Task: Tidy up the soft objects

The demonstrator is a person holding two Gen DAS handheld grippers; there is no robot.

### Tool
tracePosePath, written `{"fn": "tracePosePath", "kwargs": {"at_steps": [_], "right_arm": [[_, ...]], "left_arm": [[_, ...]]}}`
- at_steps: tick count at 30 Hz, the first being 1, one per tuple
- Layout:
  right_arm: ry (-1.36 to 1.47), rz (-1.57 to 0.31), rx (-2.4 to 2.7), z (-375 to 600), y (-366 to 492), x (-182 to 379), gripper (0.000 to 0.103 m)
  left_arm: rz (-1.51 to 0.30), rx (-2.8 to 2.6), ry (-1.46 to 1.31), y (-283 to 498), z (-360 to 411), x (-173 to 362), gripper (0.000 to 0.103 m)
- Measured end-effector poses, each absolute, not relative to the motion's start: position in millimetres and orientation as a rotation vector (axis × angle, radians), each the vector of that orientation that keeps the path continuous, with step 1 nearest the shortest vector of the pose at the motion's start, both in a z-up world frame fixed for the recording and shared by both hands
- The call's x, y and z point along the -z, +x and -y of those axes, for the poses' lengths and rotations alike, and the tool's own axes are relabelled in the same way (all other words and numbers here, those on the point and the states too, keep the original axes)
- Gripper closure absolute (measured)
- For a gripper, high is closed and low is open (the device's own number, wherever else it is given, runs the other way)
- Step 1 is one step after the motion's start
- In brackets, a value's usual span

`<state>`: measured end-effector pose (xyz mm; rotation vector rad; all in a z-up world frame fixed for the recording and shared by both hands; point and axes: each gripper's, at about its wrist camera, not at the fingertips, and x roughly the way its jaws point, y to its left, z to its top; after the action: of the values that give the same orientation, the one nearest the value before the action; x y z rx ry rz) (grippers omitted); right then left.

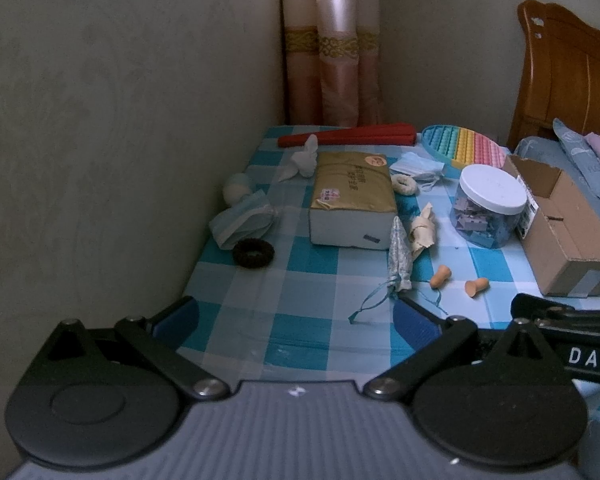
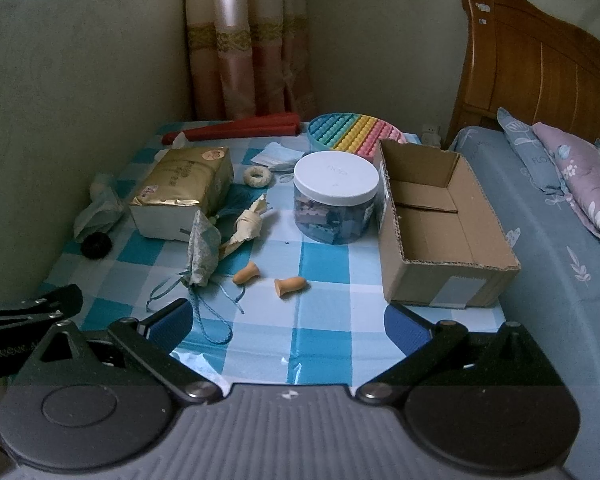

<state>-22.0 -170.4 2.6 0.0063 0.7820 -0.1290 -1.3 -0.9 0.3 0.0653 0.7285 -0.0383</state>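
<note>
Soft items lie on a blue checked table (image 1: 300, 280): a patterned drawstring pouch (image 1: 400, 256) (image 2: 204, 252), two orange earplugs (image 1: 440, 276) (image 2: 246, 273), a black hair tie (image 1: 254, 253), a cream hair tie (image 2: 257, 176), blue face masks (image 1: 242, 220), a beige cloth (image 2: 248, 224). An open cardboard box (image 2: 452, 276) stands empty at the right. My left gripper (image 1: 296, 316) is open and empty above the near table edge. My right gripper (image 2: 288, 320) is open and empty, just short of the earplugs.
A gold tissue pack (image 1: 352, 200), a lidded plastic jar (image 2: 334, 196), a rainbow pop toy (image 2: 356, 132) and a red folded fan (image 1: 348, 134) sit on the table. A wall runs along the left. A bed (image 2: 540, 208) lies to the right.
</note>
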Motion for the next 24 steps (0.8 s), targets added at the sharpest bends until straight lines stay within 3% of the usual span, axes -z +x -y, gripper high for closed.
{"fn": "tracePosePath", "kwargs": {"at_steps": [24], "right_arm": [[0.014, -0.776, 0.127, 172.9, -22.7, -4.7, 0.0]], "left_arm": [[-0.73, 0.034, 0.058, -4.7, -0.2, -4.0, 0.001]]}}
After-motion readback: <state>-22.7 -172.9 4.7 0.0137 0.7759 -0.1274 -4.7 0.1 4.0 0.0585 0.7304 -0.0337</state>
